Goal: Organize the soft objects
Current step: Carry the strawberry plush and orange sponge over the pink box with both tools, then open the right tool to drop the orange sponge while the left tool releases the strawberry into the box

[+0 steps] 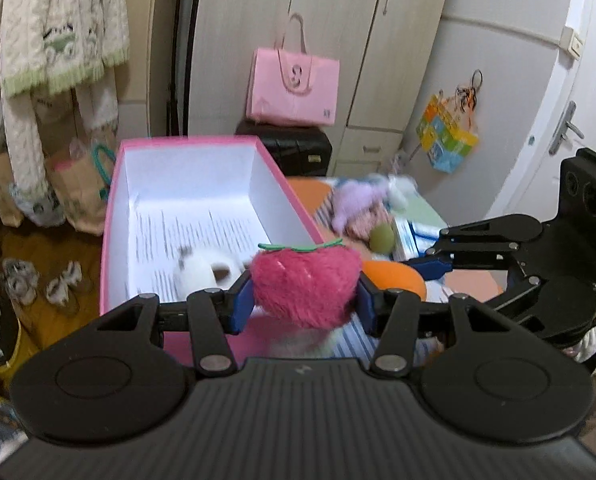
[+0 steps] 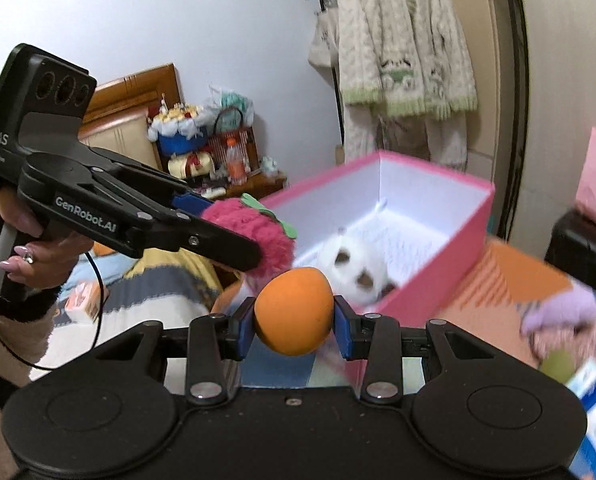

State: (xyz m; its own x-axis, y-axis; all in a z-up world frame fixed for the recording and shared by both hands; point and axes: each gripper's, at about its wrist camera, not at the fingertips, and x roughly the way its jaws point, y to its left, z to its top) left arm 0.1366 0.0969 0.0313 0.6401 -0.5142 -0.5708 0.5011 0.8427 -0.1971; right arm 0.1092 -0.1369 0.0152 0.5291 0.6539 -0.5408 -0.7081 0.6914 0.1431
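Here, ahead of both my grippers, the pink box (image 1: 201,216) stands open with a white plush (image 1: 211,270) lying inside on its paper-lined floor. My left gripper (image 1: 304,300) is clamped on a fuzzy pink strawberry (image 1: 306,284); my right gripper (image 2: 293,322) squeezes an orange ball (image 2: 293,310). Only the right view shows my left hand (image 2: 37,248) on its handle; only the left shows a pink bag (image 1: 293,86) beyond the box.
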